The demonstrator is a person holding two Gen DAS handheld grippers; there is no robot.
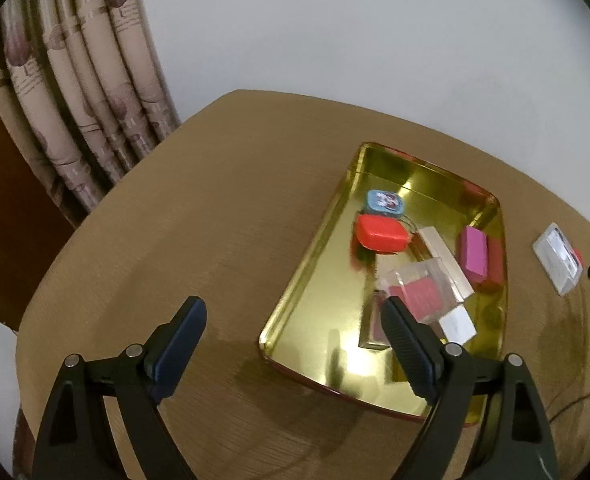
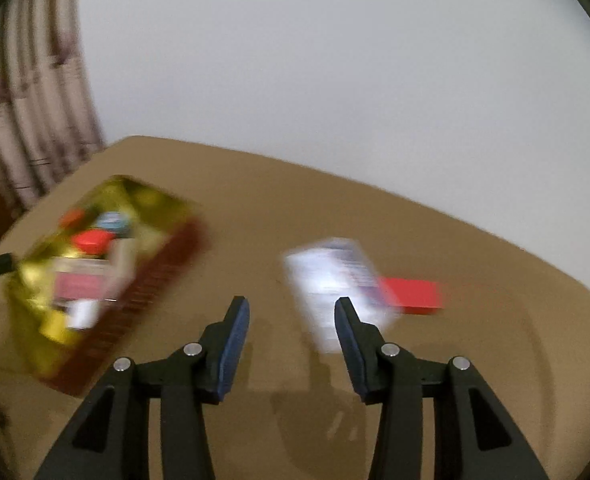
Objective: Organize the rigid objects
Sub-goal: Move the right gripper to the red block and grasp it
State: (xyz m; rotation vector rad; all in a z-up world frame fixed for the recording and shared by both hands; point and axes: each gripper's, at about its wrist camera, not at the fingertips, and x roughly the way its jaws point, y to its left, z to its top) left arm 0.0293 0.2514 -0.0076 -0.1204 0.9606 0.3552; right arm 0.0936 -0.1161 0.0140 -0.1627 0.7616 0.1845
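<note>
Though no label reads clearly, both grippers' jaws gape empty: left gripper (image 1: 293, 316) wide, right gripper (image 2: 291, 308) narrower.

Black tongs (image 1: 293, 312), blue pads, silver rivets

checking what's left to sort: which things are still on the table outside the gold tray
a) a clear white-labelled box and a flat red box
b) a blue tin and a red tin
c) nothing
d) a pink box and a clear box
a: the clear white-labelled box and flat red box lie on the table, apart from the gold tray; the tins and pink box are inside it.
</note>
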